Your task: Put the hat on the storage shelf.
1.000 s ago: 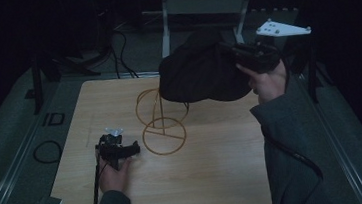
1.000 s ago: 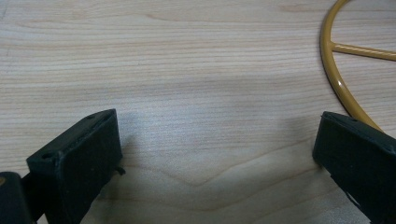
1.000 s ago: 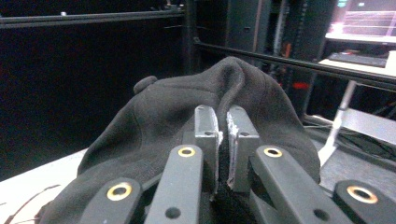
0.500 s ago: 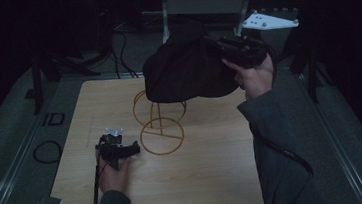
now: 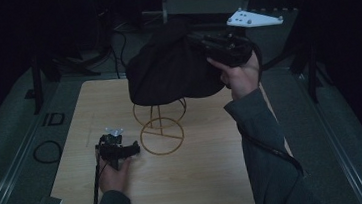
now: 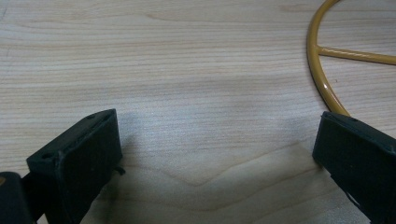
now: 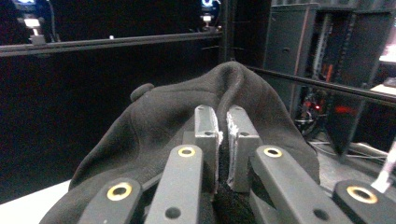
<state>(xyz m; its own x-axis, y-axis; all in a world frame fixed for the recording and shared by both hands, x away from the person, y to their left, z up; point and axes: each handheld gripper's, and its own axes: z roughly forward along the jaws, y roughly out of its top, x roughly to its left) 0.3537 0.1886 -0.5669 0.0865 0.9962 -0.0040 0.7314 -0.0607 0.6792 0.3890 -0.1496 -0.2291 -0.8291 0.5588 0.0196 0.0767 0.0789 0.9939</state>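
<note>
Right hand-held gripper has carried the black cap leftward, now over the gold wire stand at tabletop centre, jaws clamped on its fabric. Left hand-held gripper rests near-left, jaws apart, beside the stand's base.

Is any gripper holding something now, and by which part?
The right gripper pinches a fold of the black cap near its edge. The left gripper is open and holds nothing.

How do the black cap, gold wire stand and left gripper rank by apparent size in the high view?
1. black cap, though raised nearer the camera
2. gold wire stand, top hidden by the cap
3. left gripper
</note>
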